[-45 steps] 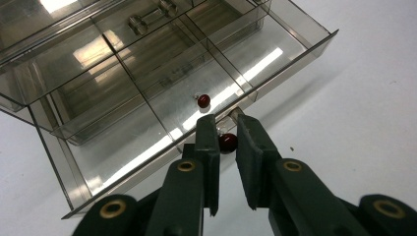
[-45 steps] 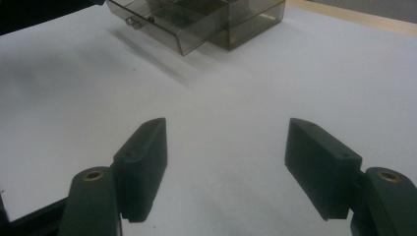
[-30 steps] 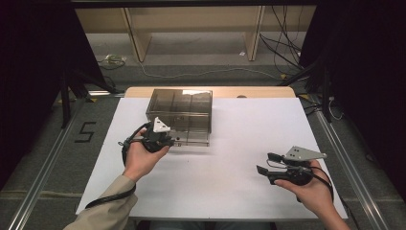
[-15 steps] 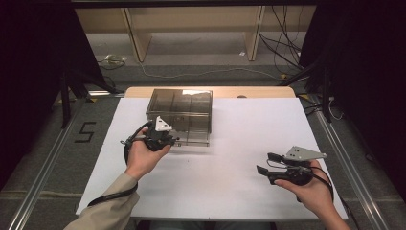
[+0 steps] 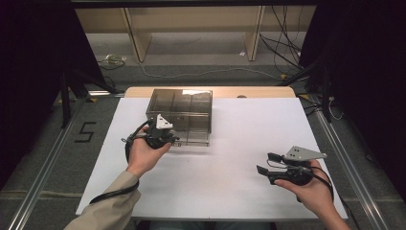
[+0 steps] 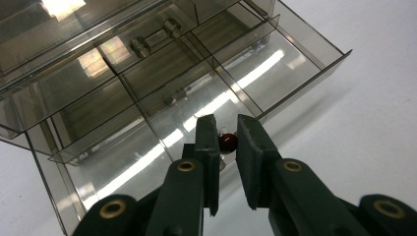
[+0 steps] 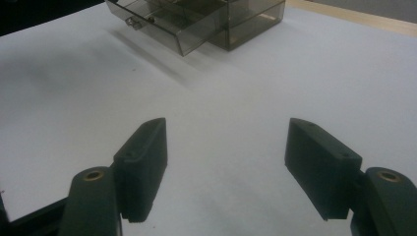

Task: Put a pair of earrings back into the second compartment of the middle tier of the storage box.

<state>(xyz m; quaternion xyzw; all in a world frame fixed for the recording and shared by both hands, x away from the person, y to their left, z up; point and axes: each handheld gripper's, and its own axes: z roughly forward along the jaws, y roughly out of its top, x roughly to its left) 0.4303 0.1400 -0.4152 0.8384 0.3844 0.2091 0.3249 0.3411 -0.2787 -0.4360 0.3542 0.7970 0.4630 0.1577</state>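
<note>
The left tongs (image 6: 227, 147) hang over the front edge of a smoky clear drawer box (image 5: 182, 115) whose drawer (image 6: 196, 98) is pulled out toward them; their jaws stand close together with a narrow gap, and a small dark red bead (image 6: 227, 142) sits right in that gap at the tips, above the drawer's near compartment, though whether the pads truly press it I cannot tell. In the high view the left tongs (image 5: 165, 139) sit at the box's near left corner, the left hand (image 5: 143, 153) behind them and a cable looping off beside the wrist. Well to the right, apart from the box, the right tongs (image 5: 265, 163) hover low over the bare white desk (image 5: 215, 182), held in the right hand (image 5: 306, 187). Seen from the right gripper view, the right tongs (image 7: 226, 167) are spread wide with nothing between them, and the box lies far ahead of them, up and to the left
</note>
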